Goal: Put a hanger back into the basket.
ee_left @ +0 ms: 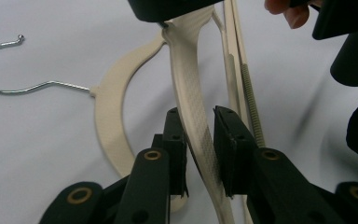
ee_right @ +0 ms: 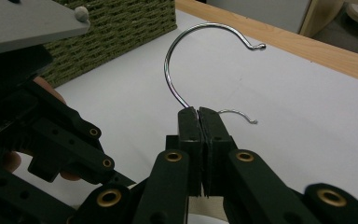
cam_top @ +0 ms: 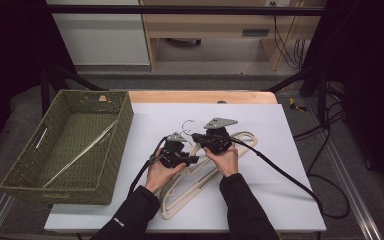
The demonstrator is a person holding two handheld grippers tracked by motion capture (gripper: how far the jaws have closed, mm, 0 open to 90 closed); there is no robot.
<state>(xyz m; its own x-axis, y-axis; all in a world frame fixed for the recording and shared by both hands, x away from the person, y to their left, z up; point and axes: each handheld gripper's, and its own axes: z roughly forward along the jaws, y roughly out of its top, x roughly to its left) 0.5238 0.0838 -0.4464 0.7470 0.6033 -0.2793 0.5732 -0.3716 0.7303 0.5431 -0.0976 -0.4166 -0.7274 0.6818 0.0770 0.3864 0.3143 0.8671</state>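
Observation:
Two cream hangers overlap on the white table sheet. My right gripper is shut on the wire hook of the upper hanger, the pads tight together around the wire. My left gripper has that hanger's ribbed arm running slantwise between its pads, which lie against its sides. The lower hanger lies flat with its hook on the sheet. From above, the left gripper and right gripper sit close together over the hangers.
A green woven basket stands at the table's left with another hanger lying inside it. A wooden table edge runs behind the sheet. A black cable trails from the right gripper across the sheet to the right.

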